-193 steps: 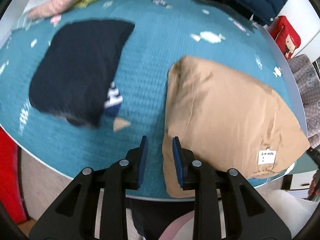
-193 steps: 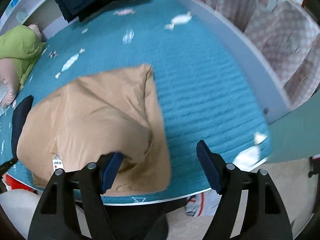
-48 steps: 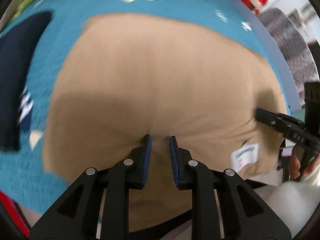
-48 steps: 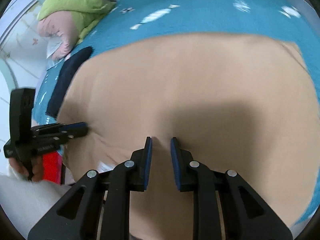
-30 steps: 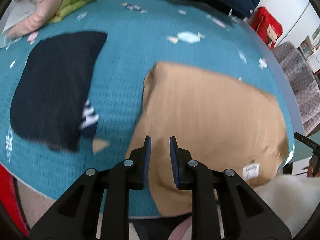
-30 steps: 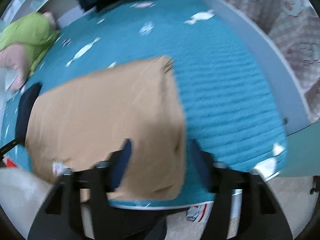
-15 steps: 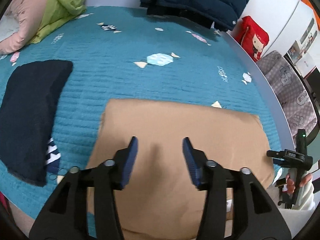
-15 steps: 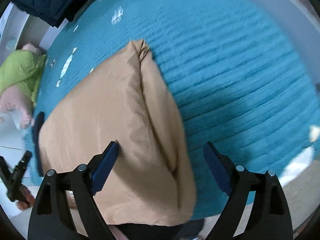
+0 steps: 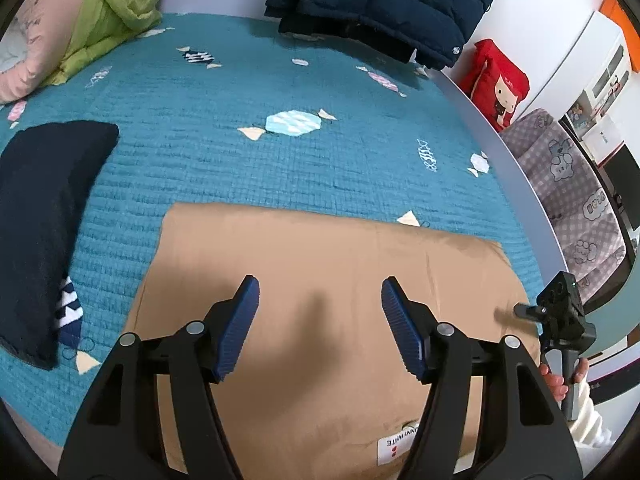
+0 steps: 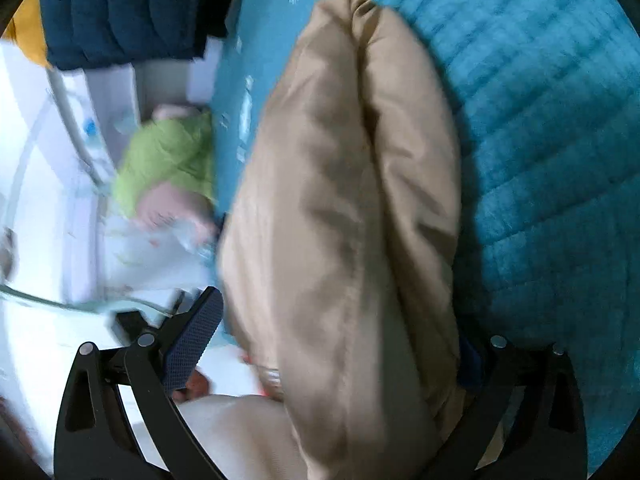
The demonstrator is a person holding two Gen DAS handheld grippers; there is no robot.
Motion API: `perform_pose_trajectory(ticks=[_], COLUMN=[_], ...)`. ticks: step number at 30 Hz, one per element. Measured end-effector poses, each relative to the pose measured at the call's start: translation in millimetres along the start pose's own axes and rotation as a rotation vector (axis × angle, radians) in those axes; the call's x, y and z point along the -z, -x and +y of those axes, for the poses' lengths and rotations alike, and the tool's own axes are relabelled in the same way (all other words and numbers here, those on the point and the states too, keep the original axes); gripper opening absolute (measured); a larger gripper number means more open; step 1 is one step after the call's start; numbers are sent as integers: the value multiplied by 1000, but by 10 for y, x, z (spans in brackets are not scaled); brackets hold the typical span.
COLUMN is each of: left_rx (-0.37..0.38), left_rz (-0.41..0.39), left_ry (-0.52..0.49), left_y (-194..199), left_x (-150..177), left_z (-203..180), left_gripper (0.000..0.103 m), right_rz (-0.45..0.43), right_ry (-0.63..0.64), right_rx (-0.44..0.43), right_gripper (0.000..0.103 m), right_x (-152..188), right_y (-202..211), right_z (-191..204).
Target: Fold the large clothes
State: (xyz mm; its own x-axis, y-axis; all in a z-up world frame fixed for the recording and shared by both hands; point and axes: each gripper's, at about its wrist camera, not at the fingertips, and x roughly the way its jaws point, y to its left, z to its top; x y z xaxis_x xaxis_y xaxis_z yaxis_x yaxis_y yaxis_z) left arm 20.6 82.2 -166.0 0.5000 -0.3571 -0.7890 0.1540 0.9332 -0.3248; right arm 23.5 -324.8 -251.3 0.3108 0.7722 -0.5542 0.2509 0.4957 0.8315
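The left tool [image 9: 320,320] hangs over the near half of the folded tan garment [image 9: 332,272], its blue pads spread apart and clear of the cloth; its jaws have just been opening and nothing is pinched between them. The garment lies flat on the teal bedspread [image 9: 280,160] at the bed's near edge, its long axis running left to right across the left wrist view, its far edge straight and its white label [image 9: 396,442] at the near right corner. The right tool [image 9: 516,311] shows at the garment's right end, held in the person's hand [image 9: 560,376]. In the right wrist view the right tool [image 10: 340,340] stands very wide, jaws just opened, astride the garment's end [image 10: 352,200]; whether the pads touch it is unclear, one pad being hidden. From there the bundle stretches away lengthwise, a thick double roll. A folded navy garment [image 9: 40,216] lies to the left, apart. A dark quilted jacket [image 9: 380,4] sits at the bed's far edge.
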Motion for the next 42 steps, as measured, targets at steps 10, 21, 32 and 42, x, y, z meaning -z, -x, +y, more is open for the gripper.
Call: perform_pose_trajectory(ticks=[10,21,32,42], left_rx=[50,2,-137,-93], left_rz=[108,318,409,487], left_ry=[-11,-67,-99,24], left_y=[-329,-1379,-1441,-1401], left_x=[-279,-868,-652,-232], left_z=[-292,-902,-991,-741], left_gripper=[47,8,2,2], right_rz=[-174,-261,-263,-227], right_ry=[278,243,208,231], right_rx=[552,613,607,646], right_gripper=[32,32,35,40], right_x=[360,497,544,504], right_y=[-126,-134,-175,-280], right_z=[851,869,851,924])
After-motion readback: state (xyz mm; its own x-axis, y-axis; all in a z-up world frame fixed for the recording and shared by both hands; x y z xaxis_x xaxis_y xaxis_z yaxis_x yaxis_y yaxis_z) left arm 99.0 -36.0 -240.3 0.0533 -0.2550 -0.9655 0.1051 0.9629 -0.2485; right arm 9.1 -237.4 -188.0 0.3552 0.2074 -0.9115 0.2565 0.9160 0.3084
